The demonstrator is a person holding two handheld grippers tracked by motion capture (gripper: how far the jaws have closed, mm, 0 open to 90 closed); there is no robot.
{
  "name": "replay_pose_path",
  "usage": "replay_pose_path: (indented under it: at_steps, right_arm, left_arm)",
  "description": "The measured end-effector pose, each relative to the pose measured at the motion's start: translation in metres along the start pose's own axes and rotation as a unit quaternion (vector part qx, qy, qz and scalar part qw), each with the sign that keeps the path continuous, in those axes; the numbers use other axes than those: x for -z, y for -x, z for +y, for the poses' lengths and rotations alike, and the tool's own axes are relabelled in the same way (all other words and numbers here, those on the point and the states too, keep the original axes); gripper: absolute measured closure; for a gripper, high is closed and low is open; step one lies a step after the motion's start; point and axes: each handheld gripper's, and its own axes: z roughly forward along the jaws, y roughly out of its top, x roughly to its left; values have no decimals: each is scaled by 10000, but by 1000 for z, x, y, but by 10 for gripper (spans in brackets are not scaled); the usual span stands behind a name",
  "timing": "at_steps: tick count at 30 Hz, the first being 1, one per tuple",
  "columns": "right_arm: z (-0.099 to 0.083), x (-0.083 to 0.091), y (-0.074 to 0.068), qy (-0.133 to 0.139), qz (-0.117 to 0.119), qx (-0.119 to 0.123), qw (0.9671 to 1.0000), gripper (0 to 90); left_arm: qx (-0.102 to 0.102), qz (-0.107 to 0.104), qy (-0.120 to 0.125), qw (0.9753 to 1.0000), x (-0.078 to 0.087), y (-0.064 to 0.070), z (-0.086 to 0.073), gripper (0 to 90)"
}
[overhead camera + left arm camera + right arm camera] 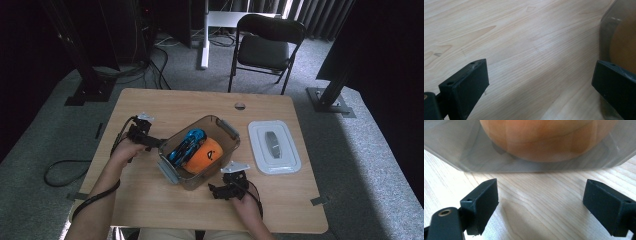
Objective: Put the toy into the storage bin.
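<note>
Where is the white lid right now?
In the high view, the white lid lies flat on the table's right side, just right of the clear box holding the orange cap.

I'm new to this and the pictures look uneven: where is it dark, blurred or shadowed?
High view: the room is dark, the table lit. Left gripper view: the box wall is soft and hazy. Right gripper view: the orange thing blurs behind cloudy plastic; a shadow falls between the claw tips.
</note>
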Motion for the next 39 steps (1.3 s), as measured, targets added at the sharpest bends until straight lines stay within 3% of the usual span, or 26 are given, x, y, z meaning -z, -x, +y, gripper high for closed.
replay_pose_path:
  at_steps: [6,8,15,21,32,39]
  right_arm:
    - [4,4,3,92,28,-87,9999,126]
    - [5,5,4,112,33,-82,9999,126]
    - [8,6,4,126,27,-96,9999,126]
    - [8,8,6,164,52,-126,9998,126]
    - [4,15,13,182,-17,-205,9996,126]
    - [-2,20,20,173,-28,-255,9995,126]
  left_arm:
    - [-198,-80,149,9997,-12,7,-6,17]
    - [-267,-85,66,9996,-17,10,-8,17]
    - [-175,-99,51,9998,-22,10,-13,18]
    - [-163,-73,95,9998,-20,13,-16,20]
    - [-394,-109,107,9991,-11,32,-26,21]
    - [-353,-213,130,9991,-7,46,-34,34]
